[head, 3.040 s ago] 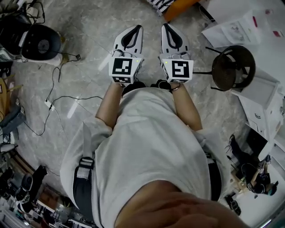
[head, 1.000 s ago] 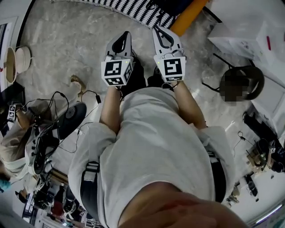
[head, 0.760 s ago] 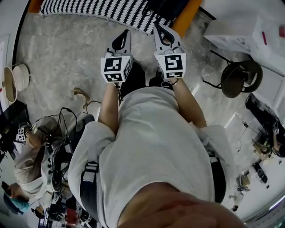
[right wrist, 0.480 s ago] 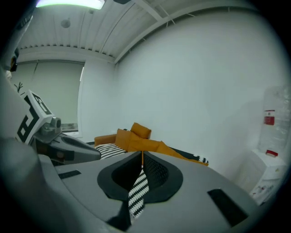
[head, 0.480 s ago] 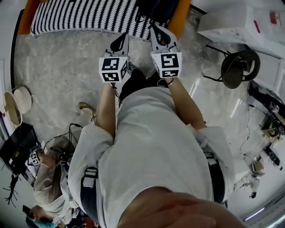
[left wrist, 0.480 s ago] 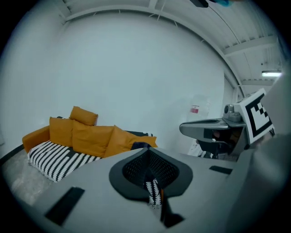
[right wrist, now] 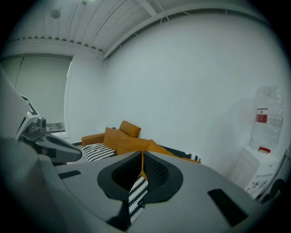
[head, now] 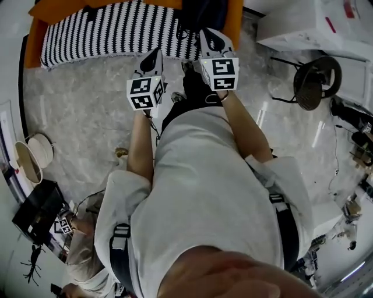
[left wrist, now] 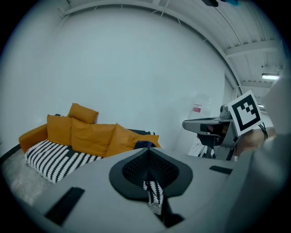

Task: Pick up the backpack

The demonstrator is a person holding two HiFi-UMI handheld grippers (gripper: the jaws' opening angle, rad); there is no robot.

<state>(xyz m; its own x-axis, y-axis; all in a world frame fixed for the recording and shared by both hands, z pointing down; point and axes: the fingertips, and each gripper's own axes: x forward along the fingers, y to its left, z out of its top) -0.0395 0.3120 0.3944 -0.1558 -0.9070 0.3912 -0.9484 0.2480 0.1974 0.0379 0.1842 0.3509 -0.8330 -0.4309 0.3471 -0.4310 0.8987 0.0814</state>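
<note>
A dark backpack (head: 204, 13) lies on the sofa (head: 111, 29), which has a black-and-white striped cover and orange cushions (left wrist: 86, 134). In the left gripper view the backpack shows as a dark blue shape (left wrist: 143, 144) at the right end of the cushions. My left gripper (head: 152, 53) is held out over the floor just short of the sofa, jaws shut and empty. My right gripper (head: 208, 34) reaches a little farther, close below the backpack, also shut with nothing in it. Neither touches the backpack. Each gripper view shows its jaws (left wrist: 148, 152) (right wrist: 142, 157) pressed together.
A black round stool (head: 315, 81) and white boxes (head: 309, 23) stand to the right. White baskets (head: 29, 160) and a black box (head: 35, 212) sit at the left, where another person (head: 81, 250) crouches among cables. A water dispenser (right wrist: 268, 118) stands by the wall.
The person has walked toward the sofa: it has slid from the top edge well into the head view. Both grippers stay shut and held forward, now close to the sofa's front.
</note>
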